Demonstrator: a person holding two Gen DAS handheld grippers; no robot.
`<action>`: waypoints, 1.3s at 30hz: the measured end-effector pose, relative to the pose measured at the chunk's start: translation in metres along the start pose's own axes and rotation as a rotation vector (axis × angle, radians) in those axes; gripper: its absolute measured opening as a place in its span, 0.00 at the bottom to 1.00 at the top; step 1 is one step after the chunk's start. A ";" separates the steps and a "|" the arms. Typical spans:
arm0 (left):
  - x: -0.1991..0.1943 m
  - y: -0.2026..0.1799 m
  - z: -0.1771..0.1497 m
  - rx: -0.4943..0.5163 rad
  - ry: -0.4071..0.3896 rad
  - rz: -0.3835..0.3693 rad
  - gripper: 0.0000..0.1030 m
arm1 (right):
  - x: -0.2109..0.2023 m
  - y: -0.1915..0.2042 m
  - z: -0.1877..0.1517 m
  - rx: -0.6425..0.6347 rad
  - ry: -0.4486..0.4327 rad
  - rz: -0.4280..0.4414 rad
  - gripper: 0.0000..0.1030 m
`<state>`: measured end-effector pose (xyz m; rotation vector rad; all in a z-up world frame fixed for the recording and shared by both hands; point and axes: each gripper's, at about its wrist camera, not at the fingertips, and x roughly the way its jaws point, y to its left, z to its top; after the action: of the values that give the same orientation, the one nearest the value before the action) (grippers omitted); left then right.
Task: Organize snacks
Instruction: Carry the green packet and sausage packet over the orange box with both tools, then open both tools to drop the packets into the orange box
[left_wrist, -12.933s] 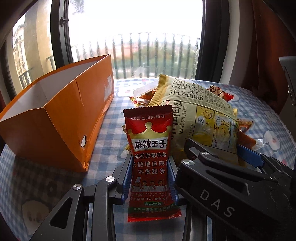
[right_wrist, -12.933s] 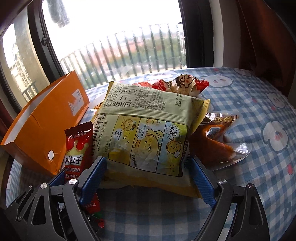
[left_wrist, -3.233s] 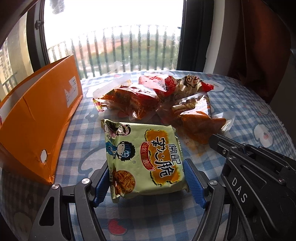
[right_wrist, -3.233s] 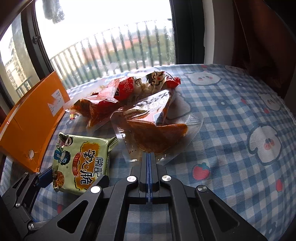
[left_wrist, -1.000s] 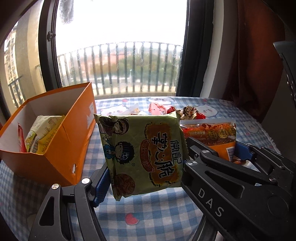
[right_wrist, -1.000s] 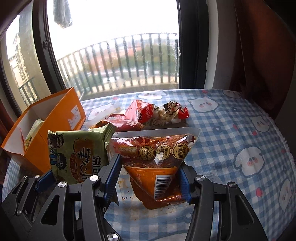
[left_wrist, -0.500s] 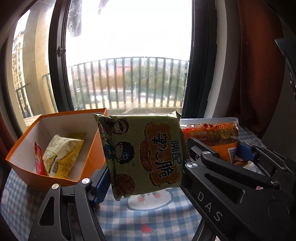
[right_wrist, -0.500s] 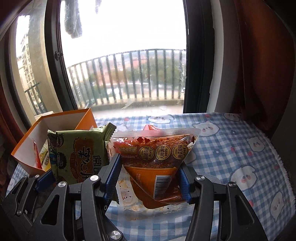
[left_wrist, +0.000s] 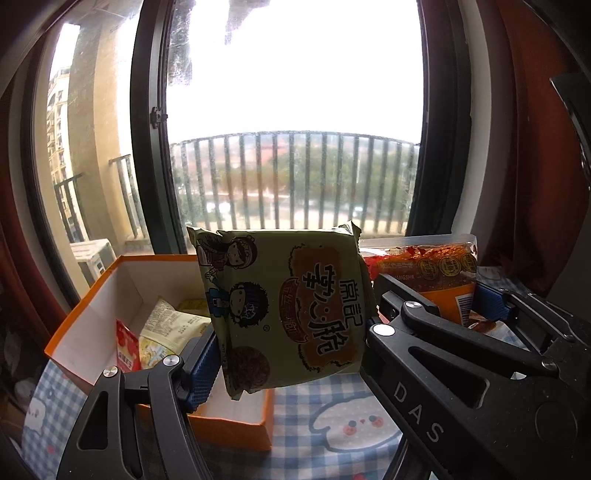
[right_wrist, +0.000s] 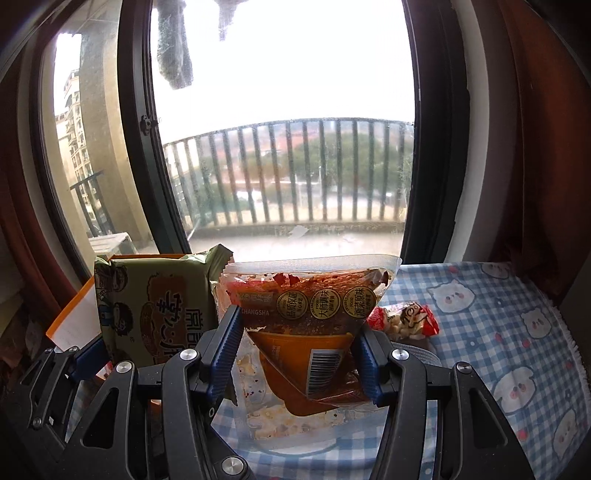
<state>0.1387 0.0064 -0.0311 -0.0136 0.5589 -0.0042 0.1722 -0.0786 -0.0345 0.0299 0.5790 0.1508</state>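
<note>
My left gripper (left_wrist: 288, 354) is shut on a green instant-noodle packet (left_wrist: 284, 310) and holds it upright in the air over the near right corner of the open orange box (left_wrist: 92, 291). The box holds a yellow chip bag (left_wrist: 170, 332) and a red snack packet (left_wrist: 127, 350). My right gripper (right_wrist: 299, 354) is shut on a clear pouch of red-orange spicy snack (right_wrist: 306, 328), held up just right of the noodle packet (right_wrist: 155, 314). The pouch also shows in the left wrist view (left_wrist: 432, 273).
A blue checked tablecloth with bear prints (right_wrist: 498, 332) covers the table. A red and white wrapped snack (right_wrist: 406, 317) lies on it behind the pouch. A large window with a balcony railing (left_wrist: 295, 184) stands behind the table, a dark red curtain (right_wrist: 535, 129) to the right.
Both grippers have risen and moved left with their packets. The noodle packet now hangs over the box's corner, and more of the box's inside shows.
</note>
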 end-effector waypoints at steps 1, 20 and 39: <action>0.001 0.005 0.001 -0.006 0.000 0.005 0.73 | 0.005 0.002 0.002 -0.001 -0.002 0.008 0.57; 0.032 0.106 0.000 -0.091 0.043 0.114 0.73 | 0.081 0.105 0.019 -0.060 0.052 0.146 0.57; 0.067 0.144 -0.010 -0.164 0.163 0.206 0.95 | 0.130 0.160 -0.004 -0.077 0.188 0.248 0.61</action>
<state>0.1902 0.1494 -0.0769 -0.1163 0.7202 0.2431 0.2559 0.0990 -0.0970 0.0126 0.7555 0.4202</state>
